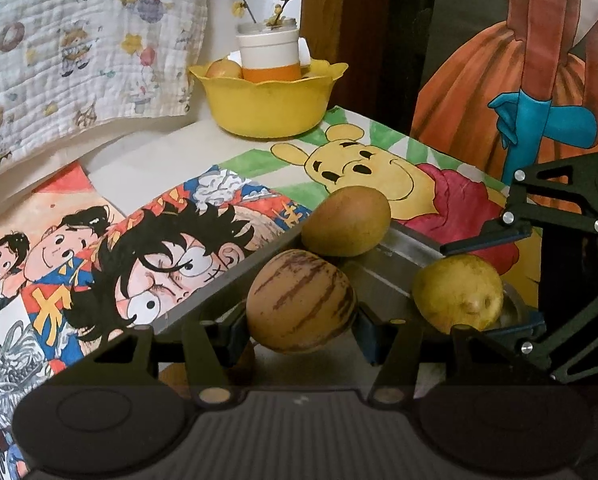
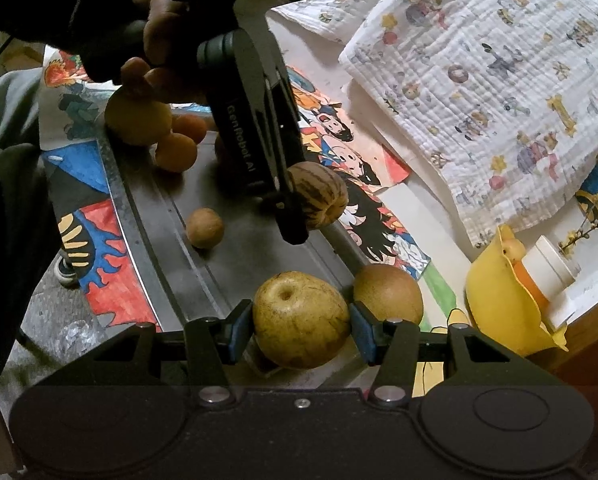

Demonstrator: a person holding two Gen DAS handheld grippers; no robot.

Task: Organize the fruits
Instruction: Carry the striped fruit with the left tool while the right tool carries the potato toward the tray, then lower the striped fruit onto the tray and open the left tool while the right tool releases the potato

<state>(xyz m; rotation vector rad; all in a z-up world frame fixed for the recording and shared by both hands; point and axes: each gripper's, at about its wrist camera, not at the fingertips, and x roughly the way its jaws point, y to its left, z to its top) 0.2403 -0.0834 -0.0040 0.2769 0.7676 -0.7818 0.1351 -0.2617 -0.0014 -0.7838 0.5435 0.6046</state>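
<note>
Both tools loaded, fruit lifted off the tray.

Left wrist view: the left tool (image 1: 301,312) is clamped on a striped melon (image 1: 301,300) above the metal tray (image 1: 403,246); a brown pear (image 1: 345,220) sits on the tray rim, and the yellow bowl (image 1: 267,98) stands well beyond on the worktop.
Right wrist view: the right tool (image 2: 301,330) grips a yellow pear (image 2: 301,318) over the tray's near end. I judge the next move is carrying each fruit to the bowl, which is crowded by a cup (image 2: 551,266).

Matt metal tray (image 2: 235,248), perhaps steel
</note>
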